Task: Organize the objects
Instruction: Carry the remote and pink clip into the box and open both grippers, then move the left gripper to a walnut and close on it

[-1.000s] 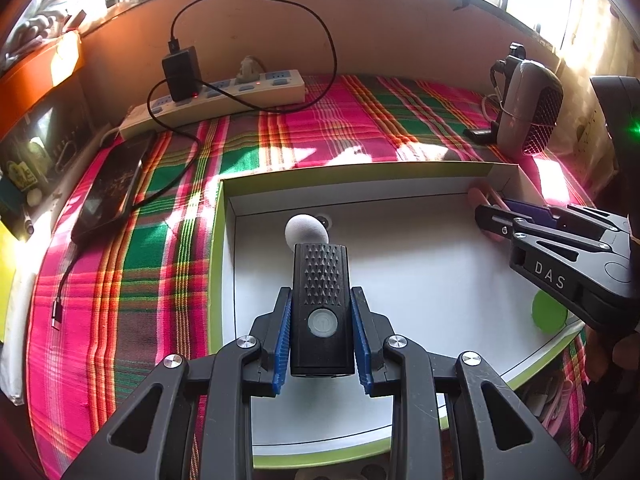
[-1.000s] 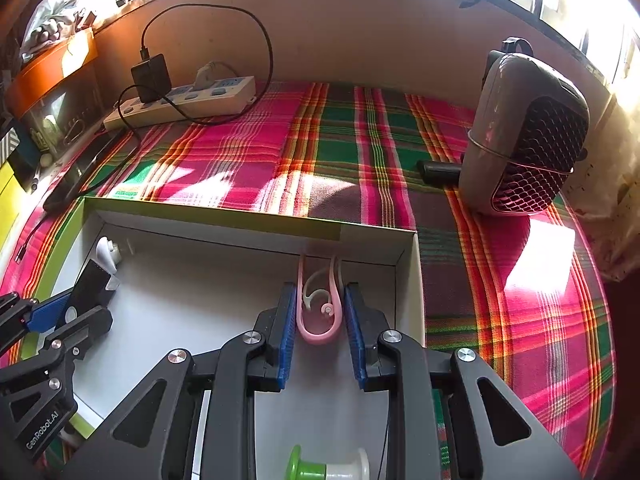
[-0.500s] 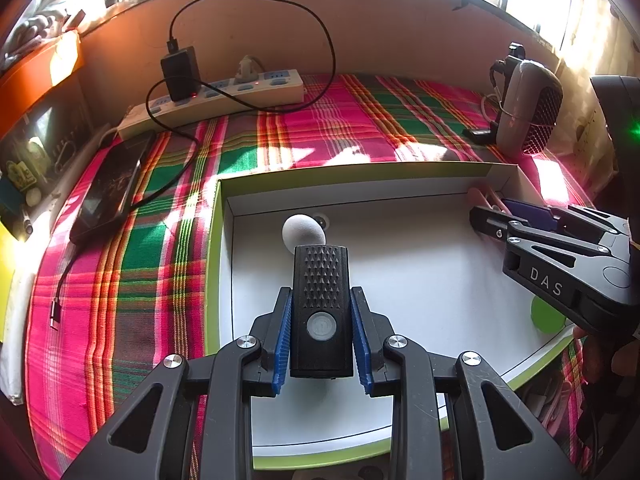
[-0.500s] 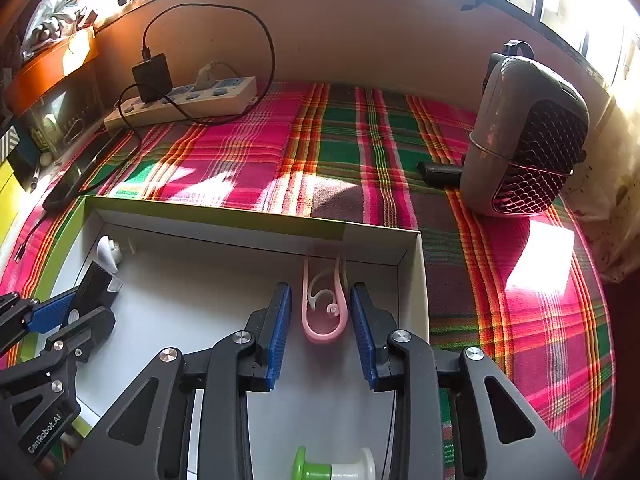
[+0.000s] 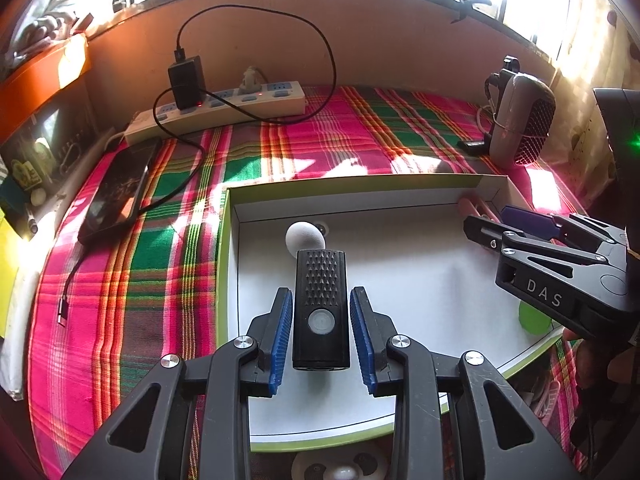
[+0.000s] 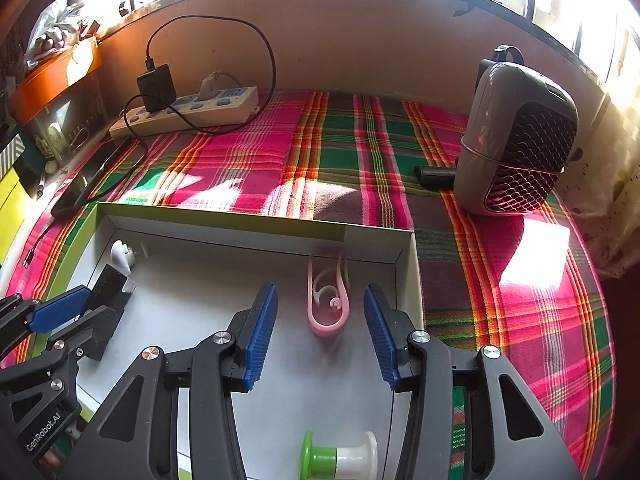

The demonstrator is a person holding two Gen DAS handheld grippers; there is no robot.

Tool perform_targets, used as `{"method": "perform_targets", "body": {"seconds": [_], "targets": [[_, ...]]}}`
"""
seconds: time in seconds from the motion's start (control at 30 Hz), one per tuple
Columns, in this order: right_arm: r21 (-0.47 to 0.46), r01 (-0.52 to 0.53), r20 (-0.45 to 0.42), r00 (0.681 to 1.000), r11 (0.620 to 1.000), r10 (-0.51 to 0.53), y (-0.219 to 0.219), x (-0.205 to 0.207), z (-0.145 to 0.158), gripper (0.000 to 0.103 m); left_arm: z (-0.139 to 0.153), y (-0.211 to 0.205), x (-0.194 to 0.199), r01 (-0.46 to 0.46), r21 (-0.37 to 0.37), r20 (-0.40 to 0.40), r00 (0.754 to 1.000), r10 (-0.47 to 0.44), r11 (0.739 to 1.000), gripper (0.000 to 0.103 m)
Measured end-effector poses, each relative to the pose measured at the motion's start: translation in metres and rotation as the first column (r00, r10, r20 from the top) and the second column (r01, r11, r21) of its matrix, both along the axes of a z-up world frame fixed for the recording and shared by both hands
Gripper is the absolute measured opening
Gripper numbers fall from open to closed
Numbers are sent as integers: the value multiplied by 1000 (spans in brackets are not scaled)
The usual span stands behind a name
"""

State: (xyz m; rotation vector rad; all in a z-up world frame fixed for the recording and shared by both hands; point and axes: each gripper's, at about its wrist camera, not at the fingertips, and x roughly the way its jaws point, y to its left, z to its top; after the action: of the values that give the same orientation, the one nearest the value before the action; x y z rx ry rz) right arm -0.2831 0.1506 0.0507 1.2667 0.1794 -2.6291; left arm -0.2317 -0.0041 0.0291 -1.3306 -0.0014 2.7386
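A white box with a green rim (image 5: 226, 240) (image 6: 224, 222) lies on the plaid cloth. A black torch-like device (image 5: 320, 308) lies on the box floor between the pads of my left gripper (image 5: 322, 336), which is open with gaps on both sides. A white egg-shaped item (image 5: 304, 236) (image 6: 120, 254) sits just beyond it. A pink clip (image 6: 326, 300) lies in the box's far right corner between the wide-open pads of my right gripper (image 6: 320, 324). A green and white spool (image 6: 340, 456) lies under the right gripper.
A power strip (image 5: 216, 110) with a black charger and cable lies at the back left. A phone (image 5: 120, 192) lies left of the box. A grey mesh-fronted device (image 6: 516, 140) (image 5: 520, 120) stands at the back right.
My right gripper opened and let go of the pink clip, which now lies in the box. My left gripper opened slightly and released the black device.
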Motion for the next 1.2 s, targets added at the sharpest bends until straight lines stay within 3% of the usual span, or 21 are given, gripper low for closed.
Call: {"method": "perform_targets", "body": {"seconds": [0.7, 1.03, 1.2], "targets": [[-46, 11, -84, 996, 999, -15, 16, 69, 29, 46, 28, -7, 65, 41, 38, -86, 996, -38, 998, 28], [-61, 11, -117, 993, 998, -18, 31, 114, 31, 46, 24, 0, 111, 155, 115, -80, 986, -146, 981, 28], [-62, 24, -130, 991, 998, -32, 41, 134, 29, 46, 17, 9, 127, 204, 140, -63, 978, -196, 969, 33]]}}
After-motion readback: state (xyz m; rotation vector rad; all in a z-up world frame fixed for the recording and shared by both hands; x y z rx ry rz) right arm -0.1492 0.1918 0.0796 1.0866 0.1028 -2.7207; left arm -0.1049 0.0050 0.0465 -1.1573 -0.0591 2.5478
